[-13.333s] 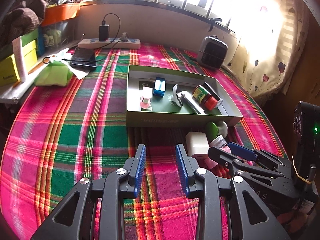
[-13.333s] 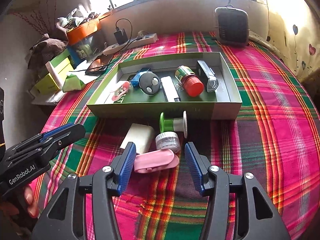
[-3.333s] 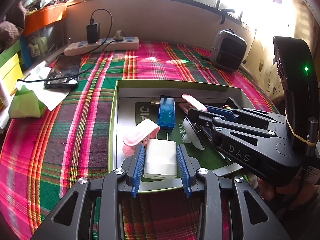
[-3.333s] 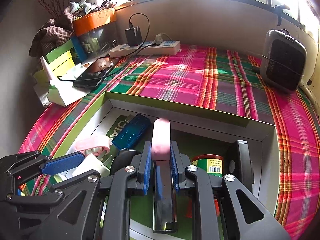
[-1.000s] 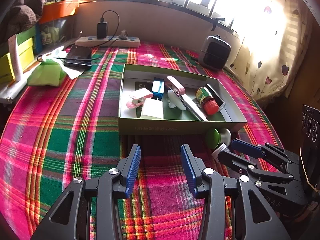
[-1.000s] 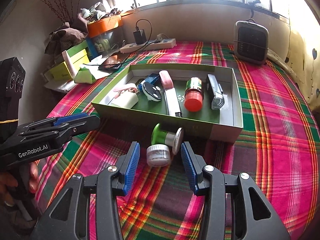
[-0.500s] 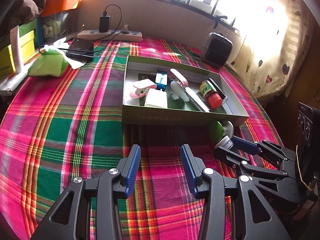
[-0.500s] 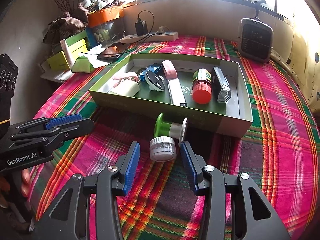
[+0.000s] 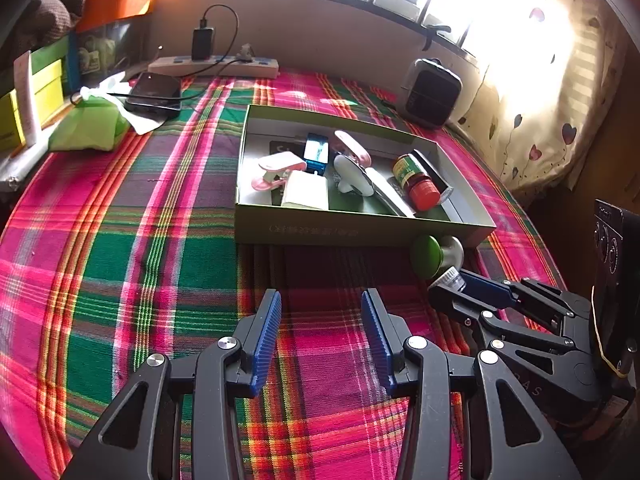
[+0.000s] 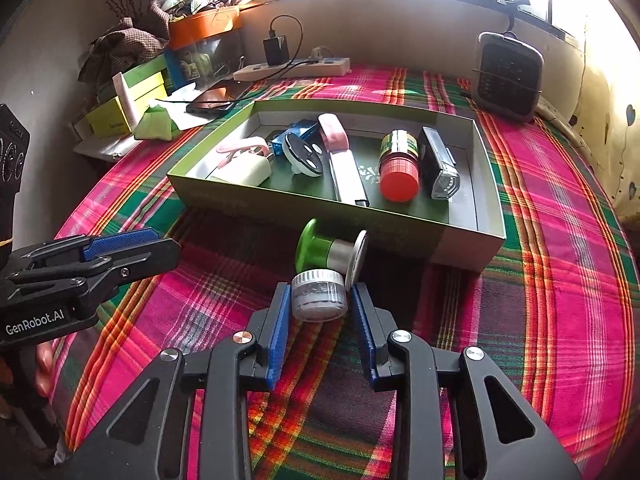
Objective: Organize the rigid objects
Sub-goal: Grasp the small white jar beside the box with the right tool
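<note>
A small clear jar with a white lid (image 10: 318, 300) stands on the plaid cloth, in front of the green box (image 10: 304, 200). My right gripper (image 10: 320, 289) is closing on it, and both blue pads meet its sides. Just behind the jar, a green-capped white spool (image 10: 316, 246) lies on its side against the box wall. In the left wrist view the jar (image 9: 450, 276) peeks out at the tip of the right gripper (image 9: 452, 286). My left gripper (image 9: 320, 300) hovers open over bare cloth, nothing between its fingers. The box holds several items: pink clips, a white charger, a red-capped bottle.
The box (image 9: 352, 232) sits mid-cloth. Behind it are a power strip (image 10: 292, 66) with a plugged charger, a phone (image 10: 218, 98) and a small heater (image 10: 508, 76). Boxes and clutter line the left edge. Open plaid cloth lies left of the box.
The right gripper's fingers have drawn in from wide apart to the sides of the small jar. The left gripper has stayed where it was.
</note>
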The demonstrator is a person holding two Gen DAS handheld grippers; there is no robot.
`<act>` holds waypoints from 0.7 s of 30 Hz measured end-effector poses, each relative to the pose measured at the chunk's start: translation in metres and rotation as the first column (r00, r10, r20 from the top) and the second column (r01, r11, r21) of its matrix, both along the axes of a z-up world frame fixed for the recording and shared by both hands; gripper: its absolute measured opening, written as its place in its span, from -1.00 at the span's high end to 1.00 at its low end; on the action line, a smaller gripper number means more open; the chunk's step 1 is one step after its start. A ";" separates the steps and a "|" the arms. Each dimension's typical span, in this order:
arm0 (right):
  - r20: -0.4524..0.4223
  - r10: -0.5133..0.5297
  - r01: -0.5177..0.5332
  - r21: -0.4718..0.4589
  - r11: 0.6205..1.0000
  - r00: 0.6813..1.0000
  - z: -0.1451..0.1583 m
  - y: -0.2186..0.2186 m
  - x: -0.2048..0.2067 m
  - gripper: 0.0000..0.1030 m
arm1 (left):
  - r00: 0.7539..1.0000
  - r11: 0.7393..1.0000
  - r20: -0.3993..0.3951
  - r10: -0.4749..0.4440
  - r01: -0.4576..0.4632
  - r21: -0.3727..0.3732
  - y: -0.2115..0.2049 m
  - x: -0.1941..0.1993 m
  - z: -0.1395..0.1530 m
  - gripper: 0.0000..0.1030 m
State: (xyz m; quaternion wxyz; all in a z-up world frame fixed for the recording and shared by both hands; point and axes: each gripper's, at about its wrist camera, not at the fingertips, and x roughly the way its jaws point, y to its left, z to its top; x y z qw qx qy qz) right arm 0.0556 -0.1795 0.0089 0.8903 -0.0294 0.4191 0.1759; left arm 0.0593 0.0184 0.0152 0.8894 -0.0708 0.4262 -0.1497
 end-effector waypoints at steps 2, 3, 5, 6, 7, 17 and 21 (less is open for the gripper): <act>0.000 0.000 0.000 0.001 1.000 1.000 0.000 0.000 0.000 0.39 | 1.000 1.000 -0.001 -0.006 0.006 -0.003 -0.002 0.000 0.000 0.20; 0.001 -0.001 0.001 0.002 1.000 1.000 0.000 -0.001 -0.001 0.39 | 1.000 1.000 -0.002 -0.009 0.009 -0.004 -0.003 0.000 0.000 0.20; 0.003 -0.001 0.001 0.006 1.000 1.000 0.001 -0.002 -0.002 0.39 | 1.000 1.000 -0.003 -0.015 0.015 -0.005 -0.005 0.001 0.001 0.20; 0.004 -0.001 0.001 0.011 1.000 1.000 0.001 -0.003 -0.004 0.39 | 1.000 1.000 -0.004 -0.020 0.020 -0.007 -0.007 0.001 0.001 0.20; 0.004 -0.001 0.001 0.015 1.000 1.000 0.002 -0.004 -0.005 0.39 | 1.000 1.000 -0.005 -0.025 0.025 -0.007 -0.009 0.002 0.001 0.20; -0.035 0.020 -0.017 0.091 0.996 0.999 -0.001 -0.018 -0.013 0.39 | 0.998 0.998 -0.005 -0.066 0.066 -0.007 -0.030 0.002 0.004 0.20; -0.045 0.027 -0.022 0.103 0.994 0.999 -0.002 -0.022 -0.015 0.40 | 0.998 0.998 -0.007 -0.066 0.066 -0.003 -0.033 0.001 0.005 0.20</act>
